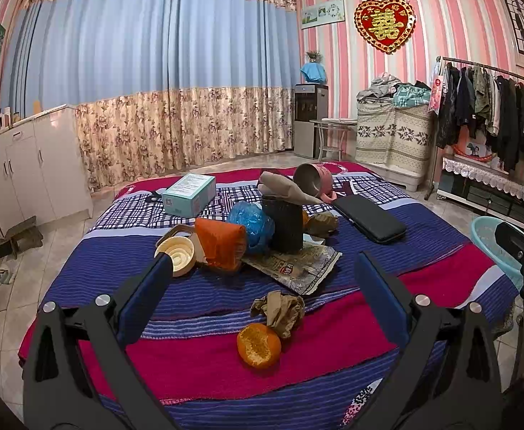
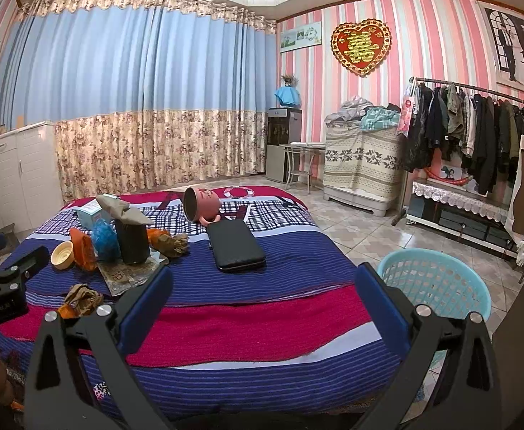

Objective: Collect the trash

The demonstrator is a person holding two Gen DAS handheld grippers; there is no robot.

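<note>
Trash lies on a bed. In the left wrist view a hollow orange peel (image 1: 258, 345) and a crumpled brown paper (image 1: 281, 310) lie nearest, just below my open left gripper (image 1: 263, 261). Behind them are a flattened printed wrapper (image 1: 298, 265), an orange packet (image 1: 220, 242), a blue plastic bag (image 1: 251, 225) and a cream round lid (image 1: 176, 252). My right gripper (image 2: 265, 274) hangs open and empty over the bed's right half, beside a light blue basket (image 2: 437, 283) on the floor. The crumpled paper (image 2: 82, 297) shows at its left.
A dark cylinder (image 1: 286, 225) with brown paper on top, a tipped pink cup (image 1: 312, 179), a black case (image 1: 369, 216) and a teal box (image 1: 189, 193) also sit on the striped blanket (image 1: 226, 369). White cabinets stand left; a clothes rack (image 2: 477, 132) stands right.
</note>
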